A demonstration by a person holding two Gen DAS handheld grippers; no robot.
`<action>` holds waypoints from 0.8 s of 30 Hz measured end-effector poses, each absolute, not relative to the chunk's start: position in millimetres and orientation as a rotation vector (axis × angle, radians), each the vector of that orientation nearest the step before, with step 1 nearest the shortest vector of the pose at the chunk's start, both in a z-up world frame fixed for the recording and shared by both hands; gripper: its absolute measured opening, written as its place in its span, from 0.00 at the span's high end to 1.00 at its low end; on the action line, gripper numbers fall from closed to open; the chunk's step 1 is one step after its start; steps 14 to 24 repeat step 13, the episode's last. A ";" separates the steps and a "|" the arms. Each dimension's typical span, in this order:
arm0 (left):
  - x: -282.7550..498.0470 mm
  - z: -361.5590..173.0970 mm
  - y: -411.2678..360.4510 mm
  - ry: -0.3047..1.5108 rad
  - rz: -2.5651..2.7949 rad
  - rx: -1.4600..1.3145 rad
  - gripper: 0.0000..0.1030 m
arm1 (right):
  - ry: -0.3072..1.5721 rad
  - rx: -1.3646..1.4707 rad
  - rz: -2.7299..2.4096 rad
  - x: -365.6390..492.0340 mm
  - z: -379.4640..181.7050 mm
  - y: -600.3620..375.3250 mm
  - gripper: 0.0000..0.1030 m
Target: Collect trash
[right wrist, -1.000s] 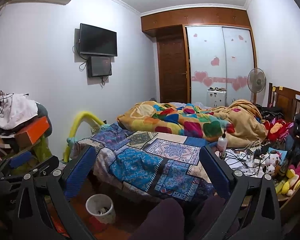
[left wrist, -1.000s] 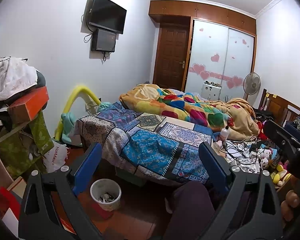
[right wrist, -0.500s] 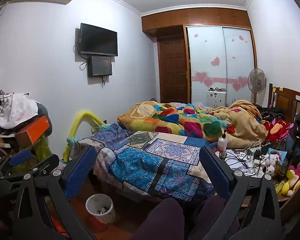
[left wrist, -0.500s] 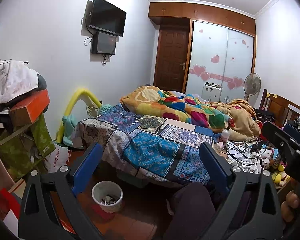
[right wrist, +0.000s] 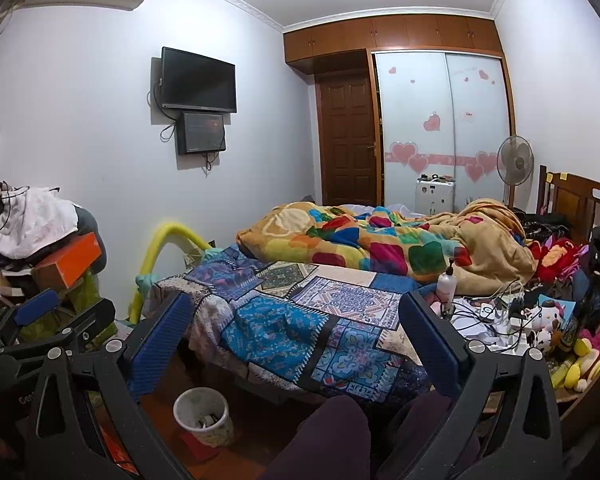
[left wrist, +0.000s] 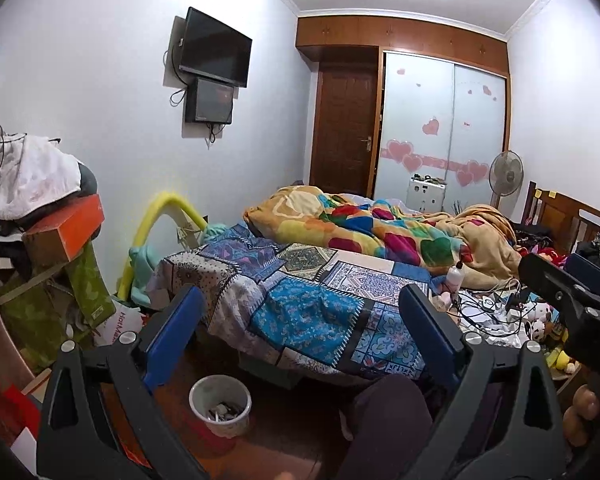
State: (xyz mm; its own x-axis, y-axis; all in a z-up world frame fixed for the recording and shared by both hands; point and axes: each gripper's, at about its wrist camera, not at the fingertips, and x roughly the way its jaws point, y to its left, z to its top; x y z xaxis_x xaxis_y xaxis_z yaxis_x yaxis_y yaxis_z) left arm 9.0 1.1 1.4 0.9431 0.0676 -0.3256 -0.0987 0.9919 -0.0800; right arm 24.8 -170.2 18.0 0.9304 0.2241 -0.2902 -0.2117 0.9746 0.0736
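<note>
Left gripper [left wrist: 300, 328], item 1: fingers standing wide apart, gripping nothing, facing the bed [left wrist: 308, 304]. Right gripper [right wrist: 296, 336], item 2: likewise spread, carrying nothing. Waste bin [left wrist: 220, 404], item 3: sitting on the floor at 7 o'clock in both views, already holding some scraps. Crumpled paper and cables [right wrist: 488, 320], item 4: lying on the bed at 3 o'clock; which pieces are trash is unclear. Progress: some rubbish is sitting binned; how much is remaining cannot be judged.
</note>
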 end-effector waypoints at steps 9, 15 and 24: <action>7.8 1.4 -3.8 0.323 0.066 -0.076 0.04 | 0.306 0.042 0.229 26.7 18.2 -170.8 0.00; 9.3 0.9 -6.5 0.329 0.060 -0.068 0.04 | 0.313 0.048 0.226 26.7 16.8 -170.3 0.00; 9.3 0.9 -6.5 0.329 0.060 -0.068 0.04 | 0.313 0.048 0.226 26.7 16.8 -170.3 0.00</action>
